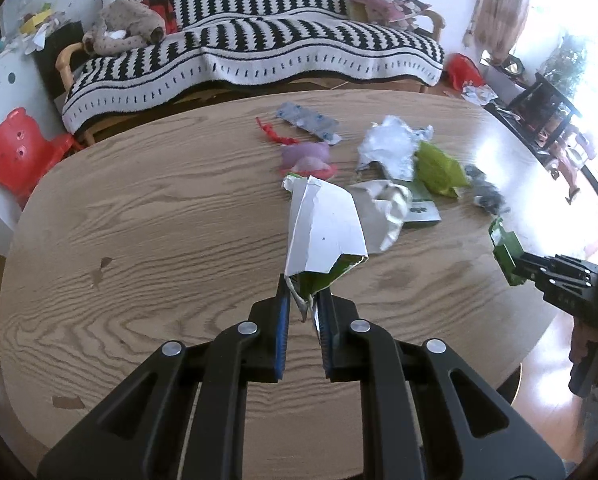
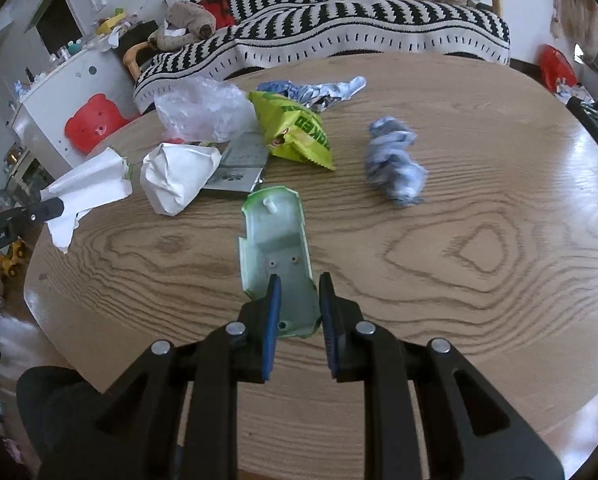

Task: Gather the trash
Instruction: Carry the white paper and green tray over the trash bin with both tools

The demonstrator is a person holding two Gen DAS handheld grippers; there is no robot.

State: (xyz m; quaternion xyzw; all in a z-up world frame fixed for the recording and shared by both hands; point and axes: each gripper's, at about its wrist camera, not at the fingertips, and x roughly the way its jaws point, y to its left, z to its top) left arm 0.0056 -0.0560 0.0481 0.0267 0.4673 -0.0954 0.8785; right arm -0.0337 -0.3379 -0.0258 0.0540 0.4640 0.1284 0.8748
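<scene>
My left gripper [image 1: 304, 298] is shut on a torn white carton piece [image 1: 325, 232] with a green inner edge, held above the wooden table [image 1: 159, 208]; it also shows in the right wrist view [image 2: 87, 192]. My right gripper [image 2: 297, 286] is shut on a pale green plastic toy shell [image 2: 277, 236], seen in the left wrist view [image 1: 506, 250] at the right. More trash lies behind: a crumpled white paper [image 2: 177, 178], a green snack bag [image 2: 299, 128], a clear plastic bag [image 2: 203, 108] and a blue crumpled wrapper [image 2: 395, 168].
A striped blanket covers a sofa [image 1: 259, 40] beyond the table. A red bear-shaped stool [image 1: 17, 152] stands at the left by a white cabinet [image 2: 59, 92]. A pink and red toy piece [image 1: 305, 156] and a blister pack [image 1: 307, 122] lie on the far table.
</scene>
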